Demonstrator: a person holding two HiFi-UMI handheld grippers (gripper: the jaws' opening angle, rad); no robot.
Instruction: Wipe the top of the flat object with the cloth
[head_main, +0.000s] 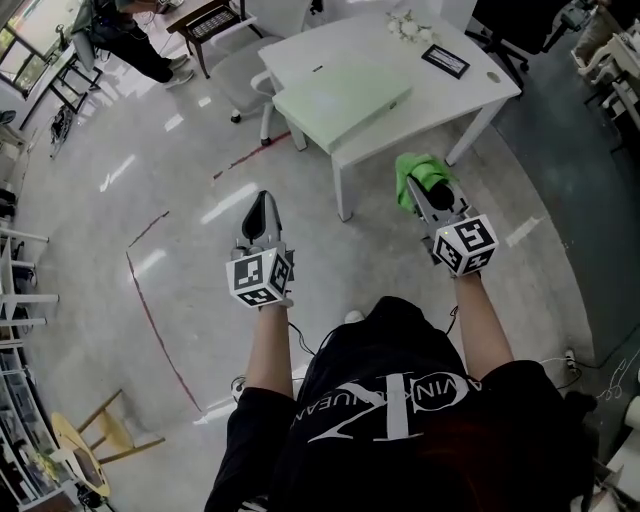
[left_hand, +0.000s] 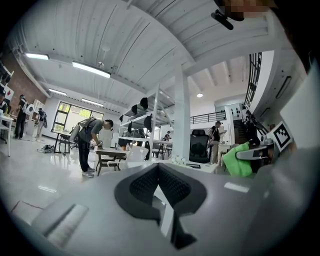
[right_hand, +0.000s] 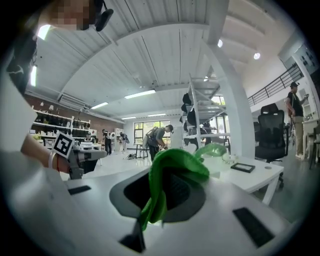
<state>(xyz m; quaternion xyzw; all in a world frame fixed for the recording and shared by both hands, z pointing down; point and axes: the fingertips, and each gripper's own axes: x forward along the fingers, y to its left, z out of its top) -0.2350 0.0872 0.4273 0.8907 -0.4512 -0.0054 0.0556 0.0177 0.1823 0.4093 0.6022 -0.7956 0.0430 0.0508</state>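
The wiping has not started. The right tool is clamped on the one bright green soft cloth. The left tool is pressed together and holds nothing. The one pale green flat board lies on the one white desk, well apart from both tools.

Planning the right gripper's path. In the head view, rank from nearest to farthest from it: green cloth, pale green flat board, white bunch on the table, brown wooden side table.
1. Green cloth, gripped in the right gripper.
2. Pale green flat board, near side of the white table.
3. White bunch, table's far edge.
4. Brown wooden side table, far upper left.
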